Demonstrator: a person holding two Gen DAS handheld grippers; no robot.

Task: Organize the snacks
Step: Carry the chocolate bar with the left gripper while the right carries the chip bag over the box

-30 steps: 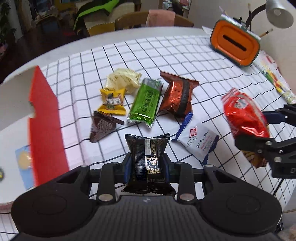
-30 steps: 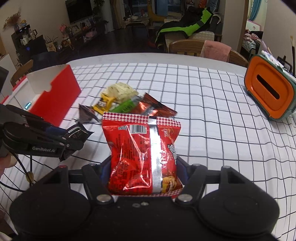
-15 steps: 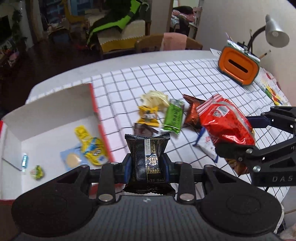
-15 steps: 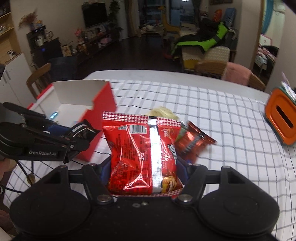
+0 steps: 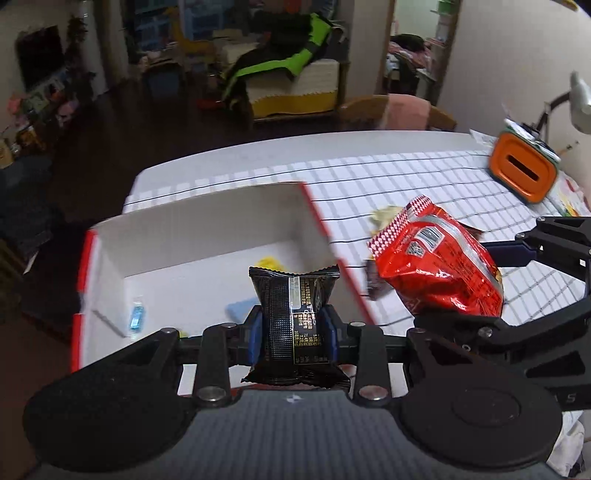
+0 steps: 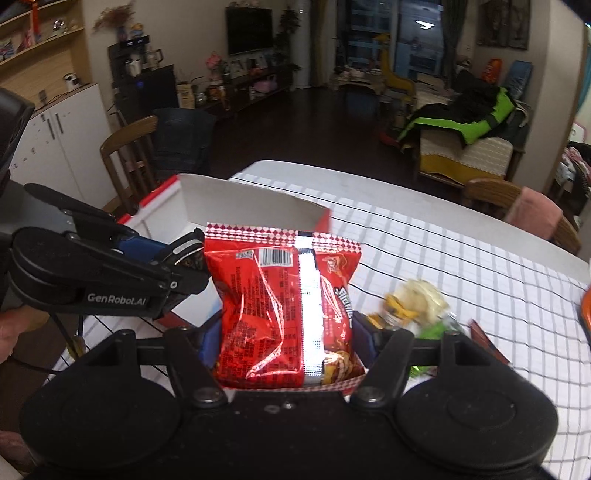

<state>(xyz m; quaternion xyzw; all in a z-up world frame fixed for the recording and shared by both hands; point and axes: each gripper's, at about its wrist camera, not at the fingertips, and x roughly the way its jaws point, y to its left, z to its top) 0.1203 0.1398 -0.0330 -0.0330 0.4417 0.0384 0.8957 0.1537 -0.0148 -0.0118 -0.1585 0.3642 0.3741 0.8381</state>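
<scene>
We grip a black packet (image 5: 293, 325) in our left hand-held gripper (image 5: 293, 334) just above the open box (image 5: 199, 240) ahead; our right hand-held gripper (image 6: 288, 343), clamped on the red bag (image 6: 284, 314), sits farther right

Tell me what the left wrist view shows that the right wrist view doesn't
Only the left wrist view shows the box floor with a blue packet and a yellow snack in it, the whole orange holder, and the black packet's front.

Only the right wrist view shows the TV, the white cabinet, and the loose snacks clearly.

Both show the red-and-white box, the checked cloth, the red bag in the right hand-held gripper, and the left hand-held gripper shut on the black packet.
</scene>
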